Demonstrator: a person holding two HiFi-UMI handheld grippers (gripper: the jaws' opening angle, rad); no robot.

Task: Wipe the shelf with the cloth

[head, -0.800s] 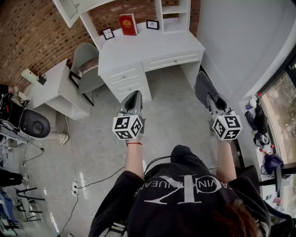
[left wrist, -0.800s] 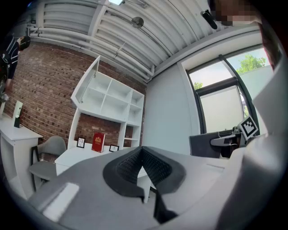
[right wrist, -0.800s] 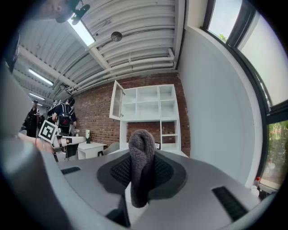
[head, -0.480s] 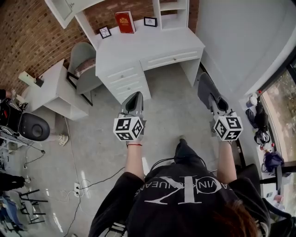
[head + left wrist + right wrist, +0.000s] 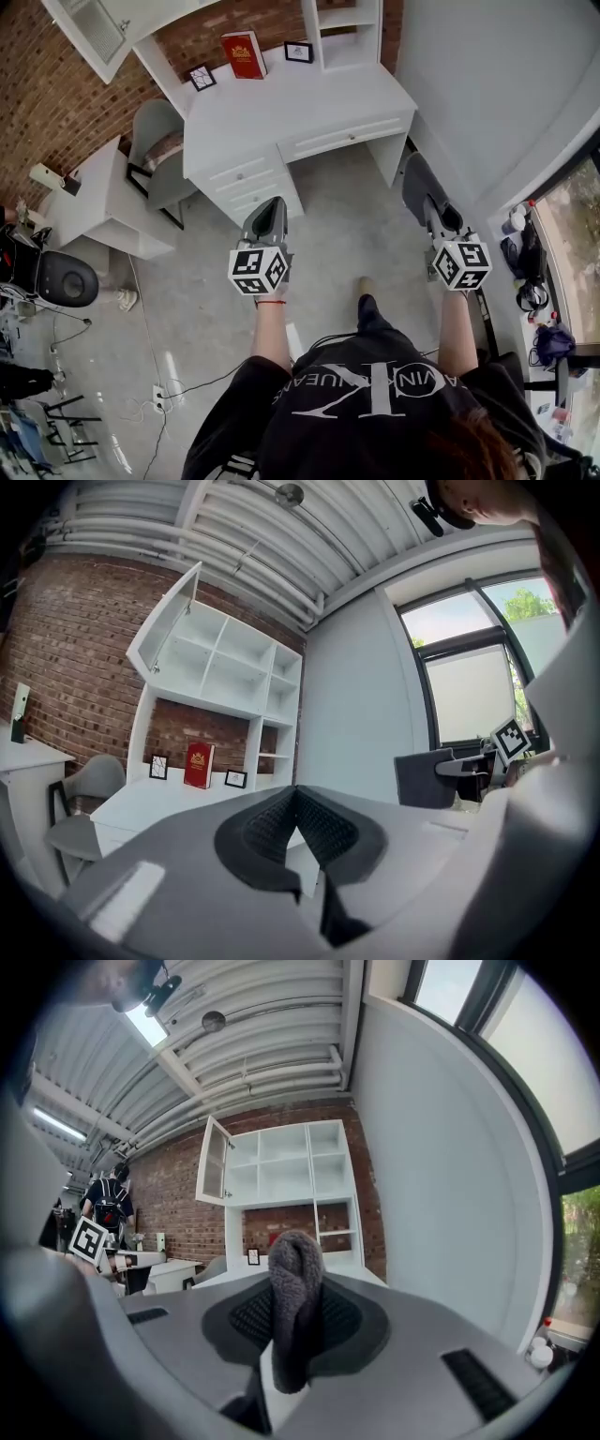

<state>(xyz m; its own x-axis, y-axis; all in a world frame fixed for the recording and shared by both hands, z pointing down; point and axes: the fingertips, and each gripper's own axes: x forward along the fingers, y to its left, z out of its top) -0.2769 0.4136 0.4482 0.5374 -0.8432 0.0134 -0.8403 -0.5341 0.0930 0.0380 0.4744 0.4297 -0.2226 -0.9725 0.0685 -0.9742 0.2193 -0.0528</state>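
- Cloth (image 5: 296, 1269), grey and fuzzy, sits folded between the jaws of my right hand-held gripper (image 5: 415, 175); the pads pinch it, and a rounded loop sticks up past the tips.
- My left hand-held gripper (image 5: 271, 208) carries nothing. Its jaws are pressed together at the tips, with only a small gap between the pads further back.
- I hold both grippers level in front of me over the grey floor (image 5: 328, 234), side by side and well apart, both aimed toward the white counter (image 5: 300, 98).
- The shelf (image 5: 343, 28) rises from the back of that counter against the brick wall (image 5: 56, 84); its compartments look bare in the right gripper view. The cloth is well short of it, touching nothing but the pads.
- On the counter stand a red book (image 5: 243, 54) and two small picture frames (image 5: 200, 77), one at either side of the book.
- A grey chair (image 5: 155, 141) stands just left of the counter.
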